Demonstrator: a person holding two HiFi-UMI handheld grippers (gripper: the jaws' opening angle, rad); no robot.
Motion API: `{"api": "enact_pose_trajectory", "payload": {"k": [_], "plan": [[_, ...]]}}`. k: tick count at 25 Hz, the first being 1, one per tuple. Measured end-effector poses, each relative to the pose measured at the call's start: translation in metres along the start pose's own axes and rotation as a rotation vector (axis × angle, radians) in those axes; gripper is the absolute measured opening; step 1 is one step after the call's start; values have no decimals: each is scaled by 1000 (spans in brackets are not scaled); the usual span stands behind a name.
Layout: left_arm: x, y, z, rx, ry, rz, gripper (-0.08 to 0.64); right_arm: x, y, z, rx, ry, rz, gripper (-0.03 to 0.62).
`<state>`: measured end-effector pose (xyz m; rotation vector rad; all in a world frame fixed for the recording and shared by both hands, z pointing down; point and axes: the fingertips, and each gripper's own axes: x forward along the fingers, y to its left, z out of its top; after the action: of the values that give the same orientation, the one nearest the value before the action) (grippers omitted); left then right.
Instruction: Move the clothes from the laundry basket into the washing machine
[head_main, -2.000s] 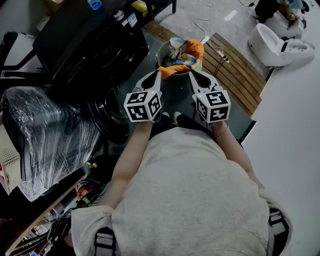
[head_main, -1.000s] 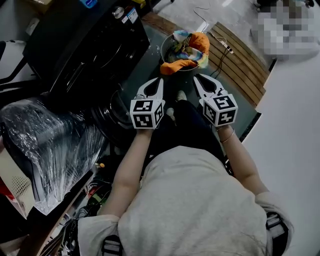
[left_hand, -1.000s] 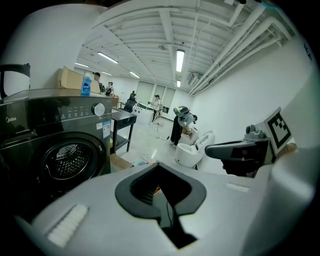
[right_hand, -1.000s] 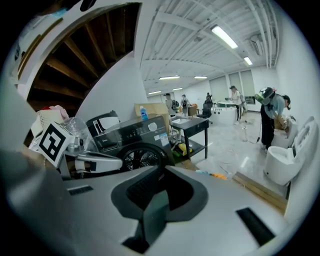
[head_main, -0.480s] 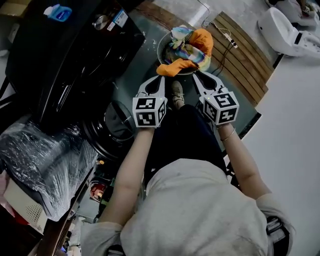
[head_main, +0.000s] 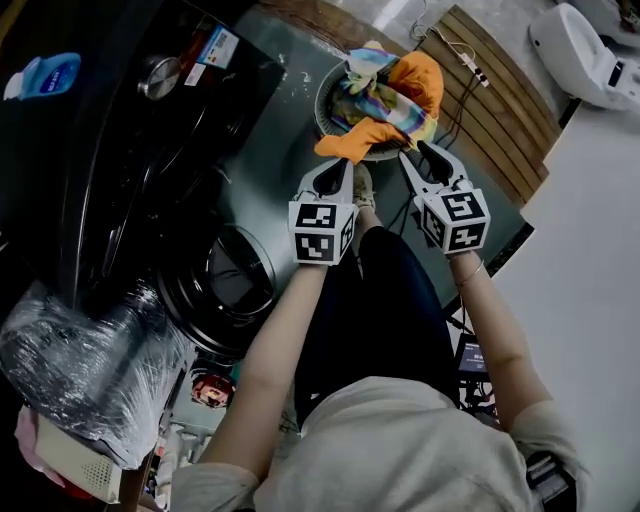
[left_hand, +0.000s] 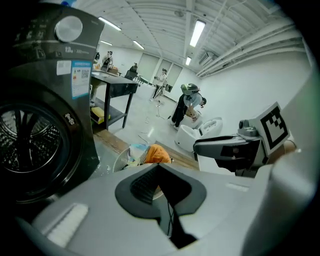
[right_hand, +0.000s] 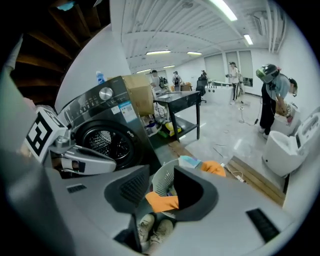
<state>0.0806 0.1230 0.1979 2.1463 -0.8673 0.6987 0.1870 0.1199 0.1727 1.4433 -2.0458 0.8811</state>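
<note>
Just beside the laundry basket, left tongs sat shut, empty; right tongs had just been opening, empty.

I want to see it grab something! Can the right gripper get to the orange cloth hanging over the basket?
Probably yes. The right gripper, whose jaws have just been opening and are empty, points at the orange cloth draped over the laundry basket rim, with nothing between them.

My left gripper, jaws together, faces the pale laundry basket of orange clothes beside the black washing machine.
</note>
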Motion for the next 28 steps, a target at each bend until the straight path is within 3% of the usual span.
{"api": "enact_pose_trajectory", "payload": {"k": [8, 13, 18, 23, 25, 28], "plan": [[79, 45, -52, 1, 54, -19, 9, 74, -30, -82, 29, 99, -7, 98], [131, 58, -85, -12, 75, -26, 9, 116, -89, -134, 4, 178, -143, 113], [188, 37, -112, 80, 130, -93, 9, 159, -160, -159, -42, 251, -228, 153], [219, 14, -123, 268, 162, -173, 9, 190, -211, -182, -108, 371, -261, 170], [225, 16, -125, 276, 166, -170, 9, 197, -224, -193, -133, 431, -283, 165], [231, 23, -124, 242, 170, -156, 9, 200, -232, -203, -153, 478, -292, 91]]}}
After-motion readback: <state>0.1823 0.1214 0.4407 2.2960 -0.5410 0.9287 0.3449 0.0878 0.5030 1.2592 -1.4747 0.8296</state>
